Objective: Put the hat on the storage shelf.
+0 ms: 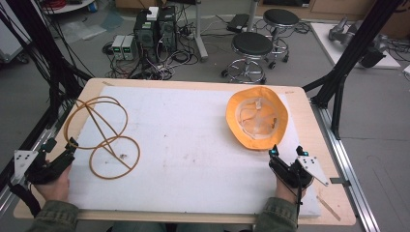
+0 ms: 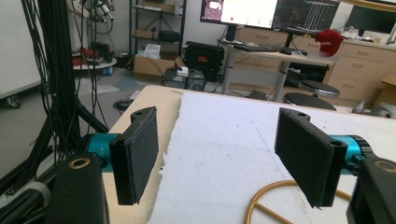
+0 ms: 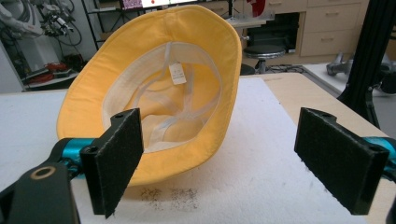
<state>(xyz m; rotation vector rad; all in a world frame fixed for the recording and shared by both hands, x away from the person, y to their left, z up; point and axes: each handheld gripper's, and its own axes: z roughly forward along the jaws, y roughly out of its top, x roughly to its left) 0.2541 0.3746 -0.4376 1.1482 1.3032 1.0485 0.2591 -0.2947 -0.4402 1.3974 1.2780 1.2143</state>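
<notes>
- The yellow bucket hat [image 1: 256, 117] lies upside down on the white foam sheet [image 1: 193, 145] toward the far right of the table [image 1: 96, 84], its pale lining and label facing up; in the right gripper view the hat [image 3: 93, 88] sits just ahead of the fingers, brim nearest them.
- The right gripper [image 1: 288, 152] rests just short of the hat's near brim, not touching it — its fingers [image 3: 114, 158] stand wide apart with nothing between them.
- The loop of tan tubing [image 1: 104, 137] lies in a loose figure-of-eight at the left of the sheet; a bend of it [image 2: 280, 196] shows close below the left gripper's fingers.
- The left gripper [image 1: 60, 152] sits at the table's left edge beside that loop, fingers [image 2: 135, 158] also spread, empty.
- By my reading nothing is grasped yet — the work looks to be at its start, with both pick-ups yet to do.
</notes>
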